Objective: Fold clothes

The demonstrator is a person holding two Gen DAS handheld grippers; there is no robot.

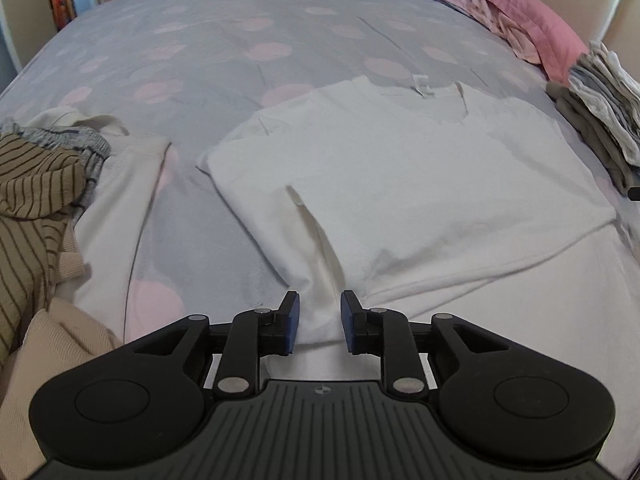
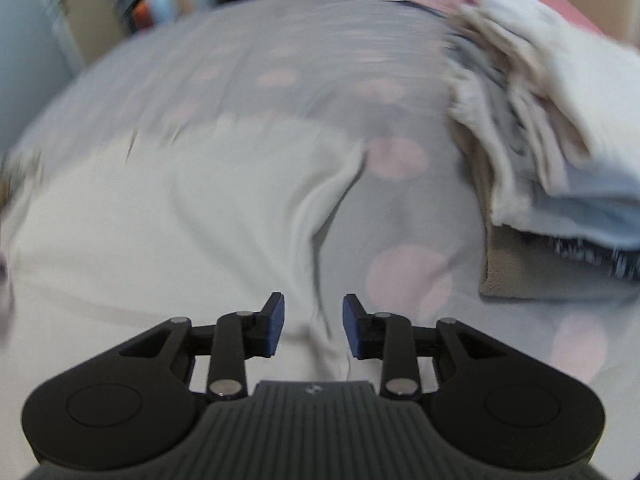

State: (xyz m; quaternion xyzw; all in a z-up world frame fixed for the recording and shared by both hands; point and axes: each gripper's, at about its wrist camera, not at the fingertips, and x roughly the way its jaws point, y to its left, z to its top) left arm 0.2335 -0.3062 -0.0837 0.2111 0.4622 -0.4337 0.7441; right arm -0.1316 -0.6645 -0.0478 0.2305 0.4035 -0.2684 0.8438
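A white T-shirt (image 1: 400, 184) lies spread flat on the bed, filling the centre of the left wrist view, its neck label at 12 o'clock and its lower hem running toward 6 o'clock. A side section is folded inward, leaving a long crease from the middle of the shirt down toward 6 o'clock. In the right wrist view the same shirt (image 2: 168, 216) fills the area from the centre to 9 o'clock, blurred, with its rumpled edge running from the centre down to 6 o'clock.

The left gripper (image 1: 319, 322) hovers low over the shirt's near hem at 6 o'clock, jaws parted with white cloth showing in the gap; neither pad visibly pinches it. The right gripper (image 2: 313, 326) likewise has its jaws apart, over the shirt's edge at 6 o'clock, gripping nothing that can be seen.

The bedspread (image 1: 224, 40) beneath is grey with pale pink dots. At 9 o'clock in the left wrist view sits a heap of unfolded clothes (image 1: 44, 184), striped tan fabric on top. At 3 o'clock a stack of folded clothes (image 1: 600, 120) rests near the shirt's right side. At 1 o'clock lies a pink pillow (image 1: 532, 16). The right wrist view shows the folded stack (image 2: 552, 132) from 1 to 3 o'clock, blurred.
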